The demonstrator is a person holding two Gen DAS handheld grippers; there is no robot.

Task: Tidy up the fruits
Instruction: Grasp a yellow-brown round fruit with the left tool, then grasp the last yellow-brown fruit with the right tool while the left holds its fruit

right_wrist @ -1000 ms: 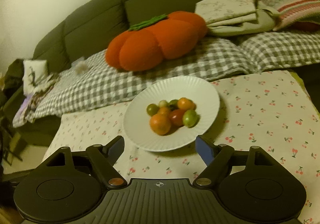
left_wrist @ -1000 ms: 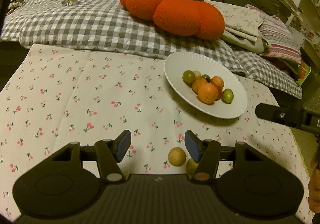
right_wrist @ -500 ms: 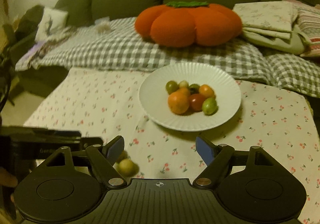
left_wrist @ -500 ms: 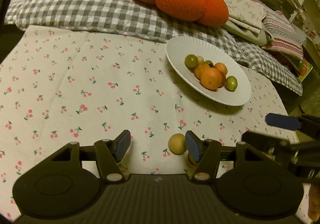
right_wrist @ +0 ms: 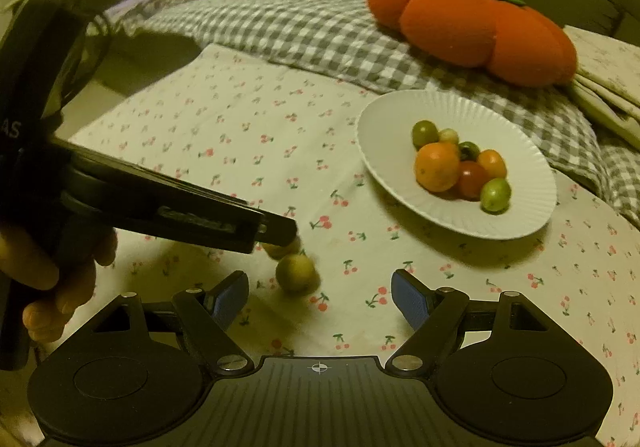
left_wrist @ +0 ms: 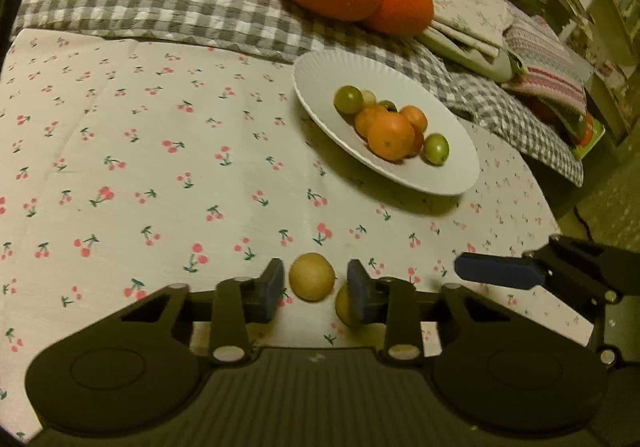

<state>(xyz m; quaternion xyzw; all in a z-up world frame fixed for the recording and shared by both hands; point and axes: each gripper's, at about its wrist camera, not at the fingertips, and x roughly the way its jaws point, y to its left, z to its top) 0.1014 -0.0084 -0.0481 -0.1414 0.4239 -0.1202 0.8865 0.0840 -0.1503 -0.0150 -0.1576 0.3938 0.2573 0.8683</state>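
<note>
Cherry-print cloth (left_wrist: 120, 167): left claw (left_wrist: 315, 287) half hides second yellow fruit (left_wrist: 343, 305).

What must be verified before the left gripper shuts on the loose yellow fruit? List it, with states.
1. Left gripper open: ok, jaws apart.
2. Yellow fruit between its fingers: ok, roughly centred in the gap, no contact visible.
3. Second fruit out of the way: not ok, it lies against the right-hand finger, partly hidden.
4. Right gripper out of the way: cannot tell; open, hovering close beside the left one.
5. Plate has room: ok, bare rim around the fruit pile.
6. Fingers low enough for a grip: cannot tell.
</note>
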